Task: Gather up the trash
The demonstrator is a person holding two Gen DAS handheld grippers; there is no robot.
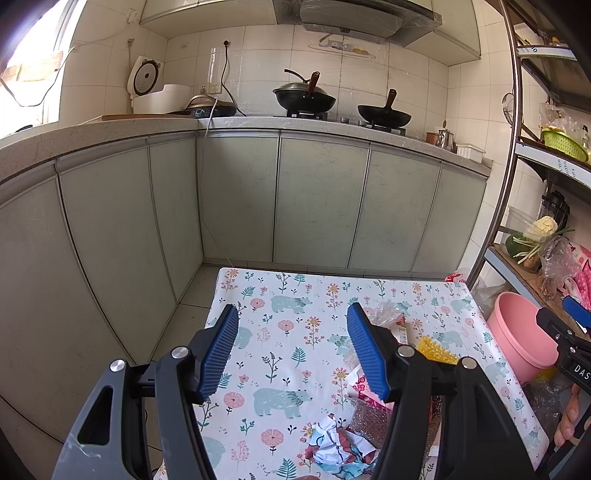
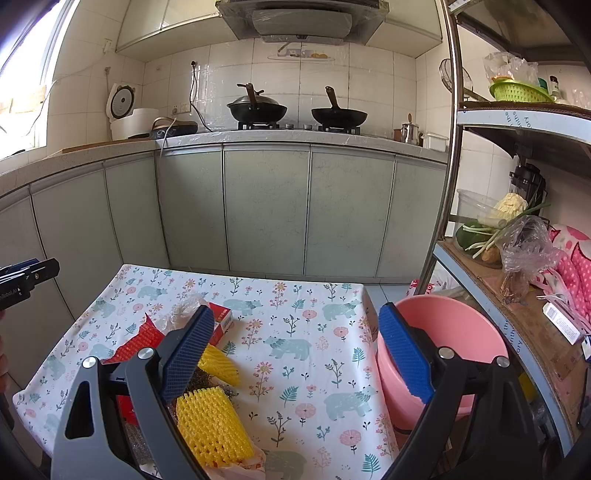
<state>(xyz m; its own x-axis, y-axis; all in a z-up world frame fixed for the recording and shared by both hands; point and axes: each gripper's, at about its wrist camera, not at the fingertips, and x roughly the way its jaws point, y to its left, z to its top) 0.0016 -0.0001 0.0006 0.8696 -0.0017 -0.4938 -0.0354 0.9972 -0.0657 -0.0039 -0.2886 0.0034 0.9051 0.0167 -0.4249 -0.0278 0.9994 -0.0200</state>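
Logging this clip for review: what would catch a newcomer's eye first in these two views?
The floral bear-print tablecloth fills the foreground, with trash on it: yellow foam netting, a red carton and crumpled paper. A pink bucket stands by the table's right edge. Both the left gripper and the right gripper hover with jaws open and empty.

Home kitchen: woks (image 2: pixel 257 108) on stove (hood (image 2: pixel 301 18) above).

Two woks (image 2: pixel 257 107) (image 2: pixel 339 115), one pink bucket (image 2: pixel 443 354), two yellow foam nets (image 2: pixel 212 424) (image 2: pixel 218 363), one rice cooker (image 2: pixel 129 118).
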